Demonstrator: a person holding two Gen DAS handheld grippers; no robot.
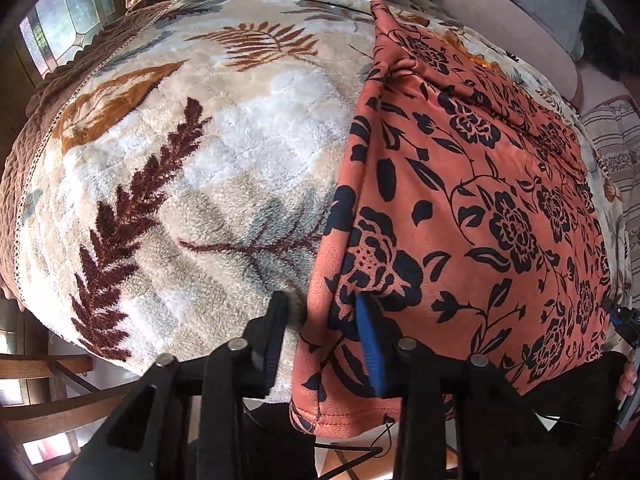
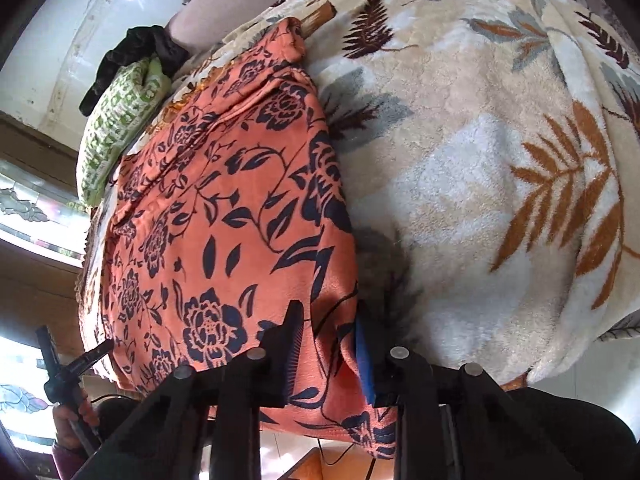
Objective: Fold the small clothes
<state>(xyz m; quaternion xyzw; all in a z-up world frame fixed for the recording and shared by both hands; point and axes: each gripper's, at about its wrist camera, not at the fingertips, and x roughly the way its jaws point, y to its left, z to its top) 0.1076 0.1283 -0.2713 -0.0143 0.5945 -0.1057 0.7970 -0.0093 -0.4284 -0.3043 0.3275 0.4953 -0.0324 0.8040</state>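
Orange floral cloth soft, floppy, grippy fleece; both grippers, left gripper and right gripper, spread at near hem corners—pinch there.

Leaf-patterned blanket — bright window behind.

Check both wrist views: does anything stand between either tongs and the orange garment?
Nothing visible does. Both the left tongs and right tongs are open, straddling the garment's near corners on the blanket.
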